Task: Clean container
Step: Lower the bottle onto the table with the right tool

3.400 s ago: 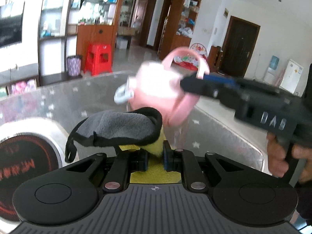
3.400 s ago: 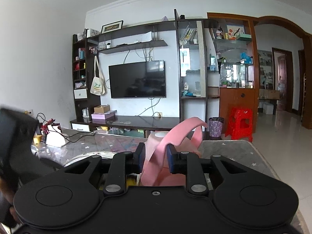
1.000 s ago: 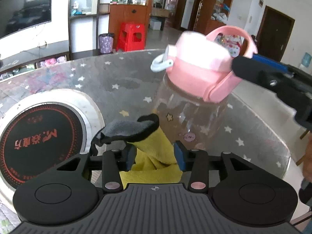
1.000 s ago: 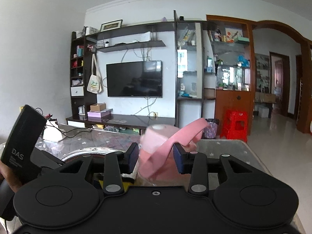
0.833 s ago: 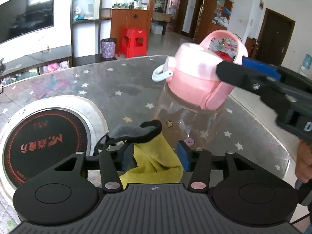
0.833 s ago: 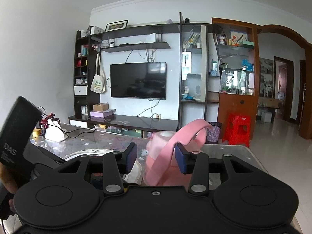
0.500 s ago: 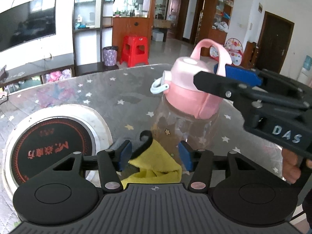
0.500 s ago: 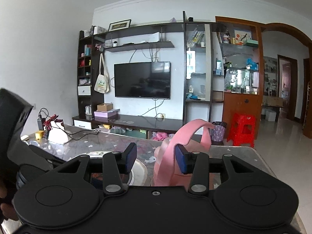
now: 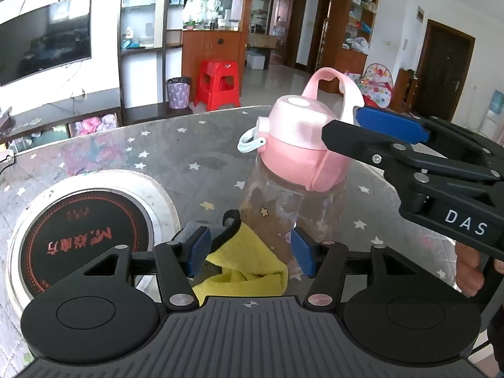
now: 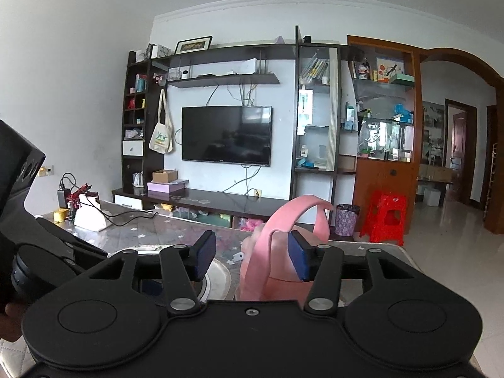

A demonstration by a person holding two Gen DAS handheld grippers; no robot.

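Note:
A clear bottle (image 9: 283, 208) with a pink lid (image 9: 299, 145) and pink carry handle (image 9: 343, 94) stands upright on the glass table. My left gripper (image 9: 249, 252) is open, just in front of the bottle's base. A yellow and grey cloth (image 9: 245, 267) lies on the table between its fingers. My right gripper (image 10: 250, 260) is open around the pink handle (image 10: 283, 223) without pinching it. In the left wrist view the right gripper's fingers (image 9: 390, 126) reach in from the right beside the lid.
A round induction cooker (image 9: 82, 239) is set in the table at the left. The table edge (image 9: 441, 252) curves close on the right. A white charger box and cables (image 10: 91, 214) sit at the table's far left. A red stool (image 9: 217, 85) stands on the floor beyond.
Both grippers have opened. The left let go of the cloth, which dropped onto the table. The right released the pink handle, and the bottle went from lifted and tilted to standing upright.

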